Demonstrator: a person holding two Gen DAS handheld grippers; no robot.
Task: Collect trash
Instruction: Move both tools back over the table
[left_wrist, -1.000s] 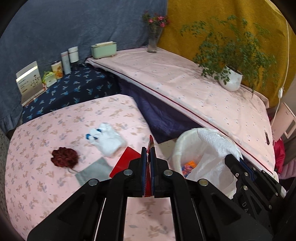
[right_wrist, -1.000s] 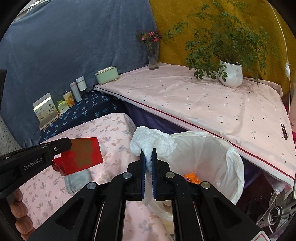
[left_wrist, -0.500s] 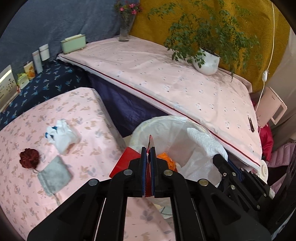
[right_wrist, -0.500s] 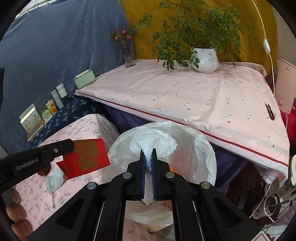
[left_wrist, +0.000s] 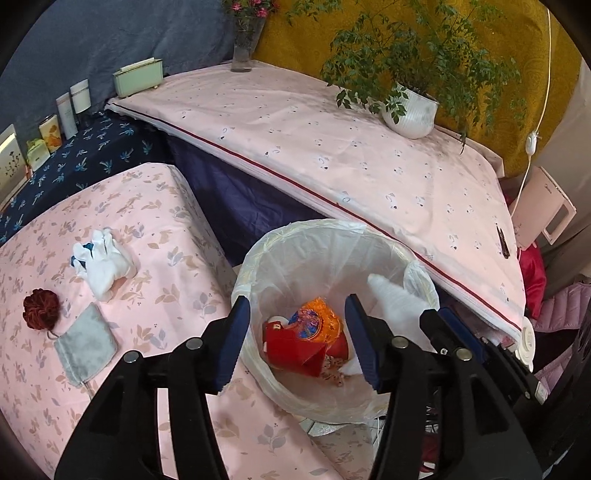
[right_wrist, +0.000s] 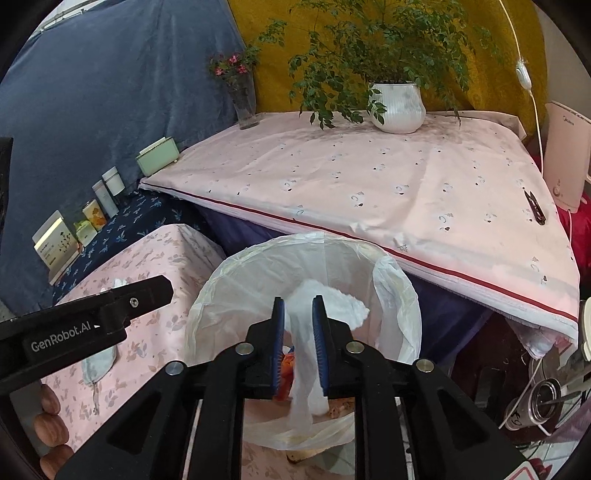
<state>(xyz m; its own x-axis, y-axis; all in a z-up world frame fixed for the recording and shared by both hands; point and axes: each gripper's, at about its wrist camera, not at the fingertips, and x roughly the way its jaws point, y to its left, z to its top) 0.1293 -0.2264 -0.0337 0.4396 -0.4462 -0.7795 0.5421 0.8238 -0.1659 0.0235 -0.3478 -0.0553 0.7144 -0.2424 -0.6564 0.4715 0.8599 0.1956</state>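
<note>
At the bottom of the left wrist view the left gripper (left_wrist: 295, 336) is opening, nothing between its blue pads. It hangs over the lined trash bin (left_wrist: 255, 258), so what it lets go lands inside: the red envelope (left_wrist: 291, 349) lies at the bin's bottom, at centre frame, against an orange wrapper (left_wrist: 317, 321).

In the right wrist view the right gripper (right_wrist: 298, 345) is opening too, a white tissue (right_wrist: 325, 299) between the pads, draping down through the gap and bunching above the tips. Whether the pads still touch it is hard to tell; it looks about to fall into the bin (right_wrist: 207, 291) directly beneath.

Only the left view shows what is left on the floral cloth at middle left: a crumpled white tissue with blue marks (left_wrist: 101, 260), a dark red scrunchie (left_wrist: 40, 308) and a grey pouch (left_wrist: 85, 343). Only the right view shows the tissue's hanging tail and, at lower left, the person's fingers (right_wrist: 50, 402) under the left gripper's arm. A potted plant (right_wrist: 397, 107) stands far back.
</note>
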